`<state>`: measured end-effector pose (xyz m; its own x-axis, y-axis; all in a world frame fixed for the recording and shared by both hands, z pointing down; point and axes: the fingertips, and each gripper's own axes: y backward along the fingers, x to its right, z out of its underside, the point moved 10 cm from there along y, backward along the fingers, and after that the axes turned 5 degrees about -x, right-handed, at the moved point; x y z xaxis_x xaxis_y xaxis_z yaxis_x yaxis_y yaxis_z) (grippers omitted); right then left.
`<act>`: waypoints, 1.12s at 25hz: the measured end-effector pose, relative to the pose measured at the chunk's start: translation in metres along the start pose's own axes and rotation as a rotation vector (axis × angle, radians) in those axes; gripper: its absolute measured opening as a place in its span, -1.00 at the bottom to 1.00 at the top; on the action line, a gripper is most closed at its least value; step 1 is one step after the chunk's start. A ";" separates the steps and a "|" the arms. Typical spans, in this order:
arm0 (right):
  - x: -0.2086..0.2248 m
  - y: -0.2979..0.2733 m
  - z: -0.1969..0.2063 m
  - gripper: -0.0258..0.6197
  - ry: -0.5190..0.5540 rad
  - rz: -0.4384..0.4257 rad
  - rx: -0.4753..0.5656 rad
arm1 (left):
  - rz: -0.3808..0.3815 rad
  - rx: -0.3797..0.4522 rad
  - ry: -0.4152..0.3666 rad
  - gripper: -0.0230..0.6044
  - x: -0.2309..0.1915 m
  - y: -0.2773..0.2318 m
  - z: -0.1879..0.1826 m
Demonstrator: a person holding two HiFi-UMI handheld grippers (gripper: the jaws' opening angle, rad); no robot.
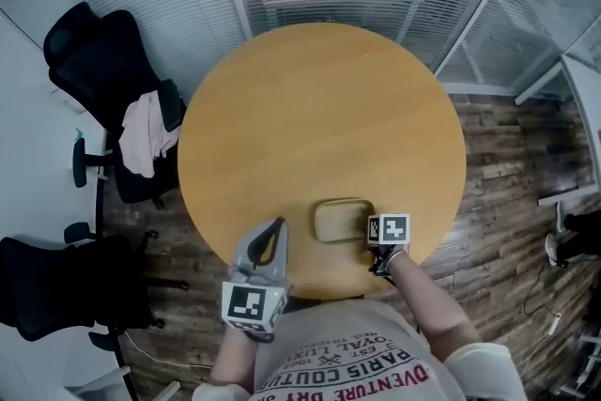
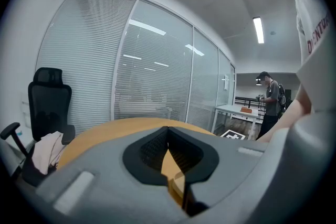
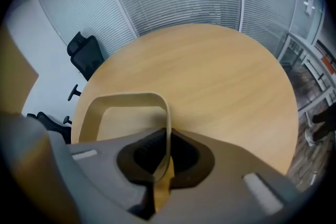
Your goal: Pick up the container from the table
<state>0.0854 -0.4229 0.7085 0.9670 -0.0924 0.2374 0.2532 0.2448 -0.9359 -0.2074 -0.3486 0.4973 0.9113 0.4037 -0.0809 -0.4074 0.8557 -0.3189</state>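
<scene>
Right gripper view: the right gripper (image 3: 167,134) is clamped on the wall of the container (image 3: 126,97) on the table (image 3: 226,71). The left gripper (image 2: 168,131) has its jaws together, holding nothing.

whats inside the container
Nothing shows in the container: its floor looks bare in the right gripper view. The right gripper, shut on its wall, hides the nearest part of the inside.
</scene>
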 end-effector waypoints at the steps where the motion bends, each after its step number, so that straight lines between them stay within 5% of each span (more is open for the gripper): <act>1: 0.000 0.003 -0.002 -0.90 -0.005 -0.004 0.011 | -0.002 0.002 -0.001 -0.91 0.000 0.001 -0.001; 7: -0.016 0.047 -0.023 -0.90 0.023 -0.067 0.146 | -0.022 0.025 0.002 -0.91 -0.001 0.007 -0.007; 14: -0.048 0.135 -0.048 -0.90 0.149 -0.159 0.433 | -0.070 0.077 0.019 -0.91 -0.005 0.017 -0.017; 28: -0.080 0.272 -0.028 -0.90 0.440 -0.105 1.054 | -0.078 0.169 -0.015 -0.91 0.005 0.027 -0.047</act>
<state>0.0764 -0.3758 0.4276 0.8986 -0.4387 -0.0041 0.4305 0.8836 -0.1842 -0.2105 -0.3389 0.4436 0.9401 0.3375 -0.0479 -0.3407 0.9264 -0.1600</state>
